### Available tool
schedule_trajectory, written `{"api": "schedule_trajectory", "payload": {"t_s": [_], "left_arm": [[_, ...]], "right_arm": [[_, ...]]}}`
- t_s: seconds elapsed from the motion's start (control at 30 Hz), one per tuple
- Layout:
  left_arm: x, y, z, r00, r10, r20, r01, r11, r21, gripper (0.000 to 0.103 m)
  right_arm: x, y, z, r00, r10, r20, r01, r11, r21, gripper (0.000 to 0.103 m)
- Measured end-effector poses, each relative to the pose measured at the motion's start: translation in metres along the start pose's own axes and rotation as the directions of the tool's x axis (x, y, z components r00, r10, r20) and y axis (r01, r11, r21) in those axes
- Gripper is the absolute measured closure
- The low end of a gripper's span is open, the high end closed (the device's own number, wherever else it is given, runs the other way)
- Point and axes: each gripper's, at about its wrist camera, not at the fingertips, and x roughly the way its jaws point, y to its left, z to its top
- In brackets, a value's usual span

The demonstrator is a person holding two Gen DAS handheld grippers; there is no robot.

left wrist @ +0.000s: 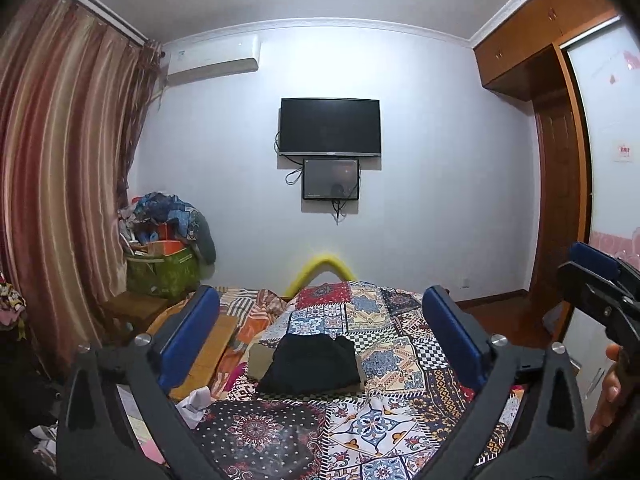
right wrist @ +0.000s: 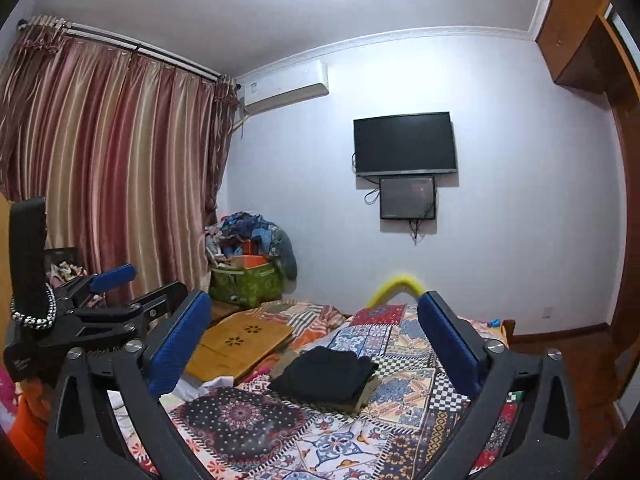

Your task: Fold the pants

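So on my end both grippers are hanging wide open with nothing between the blue pads: left gripper and right gripper both held back off the bed. The black pants sit folded in a neat stack on the patchwork bedspread, dead ahead at 12 o'clock from the left one and clear of its fingers. Further out there's the TV on the wall, curtains off around 10 o'clock.

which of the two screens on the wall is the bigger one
The upper screen is the bigger one; the smaller screen hangs directly beneath it, with cables dangling.
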Motion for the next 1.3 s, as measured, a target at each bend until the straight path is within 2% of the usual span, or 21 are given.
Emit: {"api": "schedule_trajectory", "payload": {"t_s": [0.37,1.3], "left_arm": [[-0.004,-0.002,-0.001,1.000,-0.006,0.008,0.006,1.000,-0.003,0.000],[-0.009,-0.009,-0.002,0.999,-0.024,0.028,0.024,1.000,0.013,0.000]], "right_arm": [[-0.009,-0.003,-0.013,1.000,0.010,-0.011,-0.010,1.000,0.017,0.000],[-0.017,-0.003,-0.012,1.000,-0.002,0.000,0.002,1.000,0.021,0.000]]}}
